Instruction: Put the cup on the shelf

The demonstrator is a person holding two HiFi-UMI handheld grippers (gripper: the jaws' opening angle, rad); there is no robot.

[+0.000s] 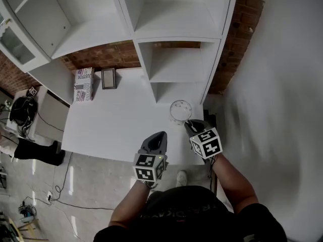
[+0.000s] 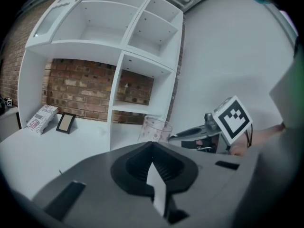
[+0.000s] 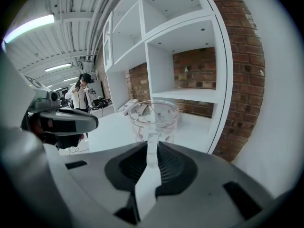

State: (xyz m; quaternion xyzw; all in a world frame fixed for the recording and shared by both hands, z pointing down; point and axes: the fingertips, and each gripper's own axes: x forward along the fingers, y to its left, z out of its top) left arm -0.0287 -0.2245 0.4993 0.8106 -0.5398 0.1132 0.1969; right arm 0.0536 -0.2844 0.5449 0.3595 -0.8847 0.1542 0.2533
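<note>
A clear cup with a faint pink pattern hangs just over the white table, in front of the shelf unit's lowest cubby. My right gripper is shut on the cup's near rim; in the right gripper view the cup stands upright right ahead of the pinched jaws. My left gripper is shut with nothing in it, a little left of the cup near the table's front edge. The left gripper view shows the cup and the right gripper ahead to the right.
The white shelf unit has several empty cubbies against a brick wall. A printed box and a small picture frame sit at the table's far left. A person stands far off in the room.
</note>
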